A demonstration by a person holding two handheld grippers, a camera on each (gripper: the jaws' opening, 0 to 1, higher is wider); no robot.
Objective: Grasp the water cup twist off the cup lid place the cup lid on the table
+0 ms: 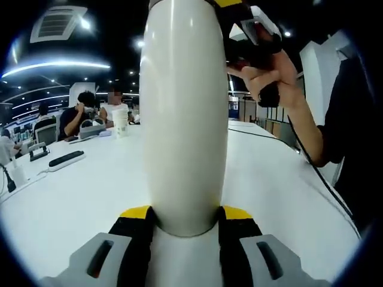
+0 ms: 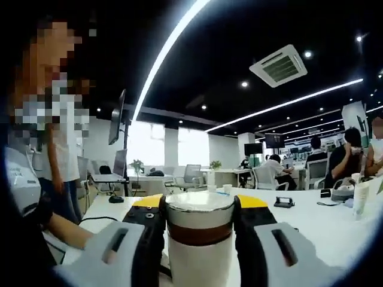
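Note:
A tall white water cup [image 1: 182, 119] stands upright in the left gripper view, and my left gripper [image 1: 185, 212] is shut on its lower body with a yellow-tipped jaw pressed to each side. At the cup's top, a hand [image 1: 269, 78] holds my right gripper [image 1: 251, 30] against the lid end. In the right gripper view, the cup lid [image 2: 199, 209], white with a brown band [image 2: 199, 234] under it, sits between the jaws of my right gripper [image 2: 199, 203], which is shut on it.
The white table [image 1: 72, 197] carries a power strip [image 1: 66, 159] and a paper cup [image 1: 121, 122]. People sit at its far end [image 1: 78, 116]. A person's arm [image 1: 311, 131] reaches in from the right. A person [image 2: 36, 149] stands close on the left, near a monitor [image 2: 116, 116].

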